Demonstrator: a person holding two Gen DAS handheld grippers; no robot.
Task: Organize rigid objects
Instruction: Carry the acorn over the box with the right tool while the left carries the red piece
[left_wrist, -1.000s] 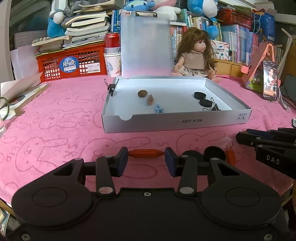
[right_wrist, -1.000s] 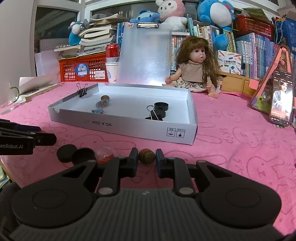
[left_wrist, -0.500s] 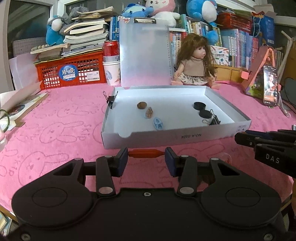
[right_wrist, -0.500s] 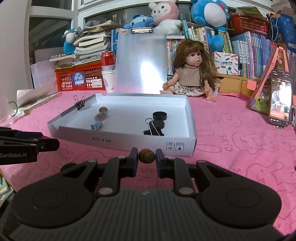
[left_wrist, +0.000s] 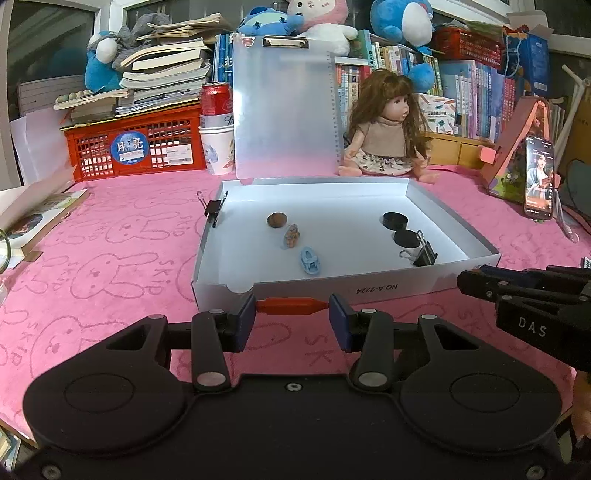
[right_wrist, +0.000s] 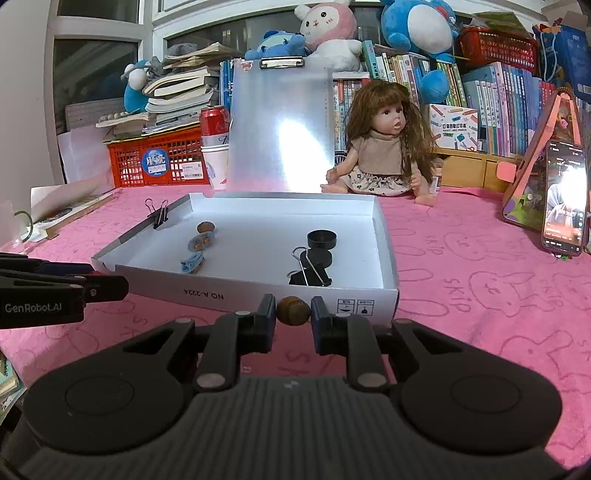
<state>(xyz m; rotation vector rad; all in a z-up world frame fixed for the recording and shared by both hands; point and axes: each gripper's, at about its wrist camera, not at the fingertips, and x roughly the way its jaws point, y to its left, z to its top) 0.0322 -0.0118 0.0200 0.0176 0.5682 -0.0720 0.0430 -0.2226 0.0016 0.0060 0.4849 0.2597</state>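
My left gripper (left_wrist: 291, 306) is shut on a red-orange stick-shaped piece (left_wrist: 291, 305), held crosswise just in front of the white shallow box's (left_wrist: 369, 288) near wall. My right gripper (right_wrist: 293, 312) is shut on a brown nut-like ball (right_wrist: 293, 311), held near the box's (right_wrist: 258, 293) front right corner. Inside the box lie a brown nut (left_wrist: 277, 220), a small figurine (left_wrist: 291, 236), a blue toy (left_wrist: 310, 260), two black caps (left_wrist: 395, 220) and a binder clip (left_wrist: 424, 253). The right gripper shows at the right of the left wrist view (left_wrist: 524, 295).
A pink towel (left_wrist: 110, 258) covers the table. A clear clipboard (left_wrist: 286, 107), a doll (left_wrist: 386, 136), a red crate (left_wrist: 136, 147), a can on cups (left_wrist: 218, 125) and a phone on a stand (left_wrist: 537, 177) stand behind the box. A binder clip (left_wrist: 212, 208) grips the box's left wall.
Both grippers have risen and moved toward the box with their objects held. The black caps and clear dome on the towel have dropped out of view.
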